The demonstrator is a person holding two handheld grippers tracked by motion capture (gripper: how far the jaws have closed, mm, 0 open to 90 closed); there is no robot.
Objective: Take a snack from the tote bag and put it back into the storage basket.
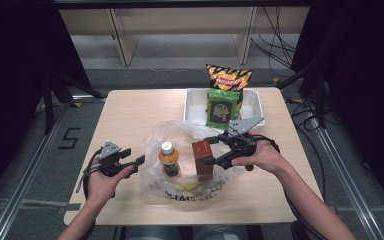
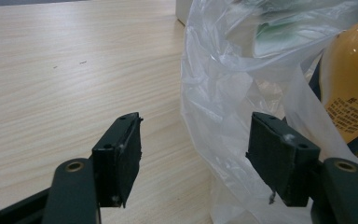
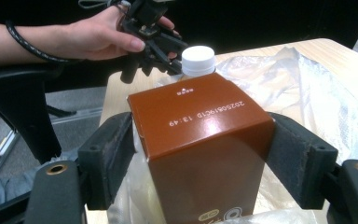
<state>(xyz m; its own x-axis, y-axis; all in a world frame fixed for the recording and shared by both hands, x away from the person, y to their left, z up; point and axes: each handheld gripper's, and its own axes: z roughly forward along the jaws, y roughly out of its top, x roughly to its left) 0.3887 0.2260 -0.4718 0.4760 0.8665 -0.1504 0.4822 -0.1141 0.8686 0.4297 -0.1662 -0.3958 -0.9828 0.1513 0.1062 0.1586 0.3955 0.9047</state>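
Overhead, the high view has a wooden table (image 1: 130,112) with a clear plastic bag (image 1: 190,165) spread at its middle. An orange juice bottle (image 1: 169,160) with a white cap stands upright inside the bag, and a brown carton (image 1: 202,159) stands just beside it, also within the bag. The right gripper (image 1: 211,151) comes in from the right and has its 2 jaws on either side of the carton. The left gripper (image 1: 139,161) sits at the bag's left edge, jaws apart, near the bottle but not on it. Behind the bag a white tray (image 1: 195,97) holds a green snack packet (image 1: 222,107), with an orange and black chip bag (image 1: 228,77) at its far rim.

Next, the left gripper view: the left gripper (image 2: 193,156) stands wide, with a fold of the plastic bag (image 2: 223,93) reaching in between the jaws and lying against the right one, nothing clamped. The juice bottle (image 2: 349,84) is at the far right, behind the film.

Lastly, the right gripper view: the right gripper (image 3: 200,163) has both pads pressed to the sides of the brown carton (image 3: 200,149), which stands upright. The bottle's white cap (image 3: 198,59) rises just behind the carton, and the other hand (image 3: 93,37) holds its gripper beyond that.
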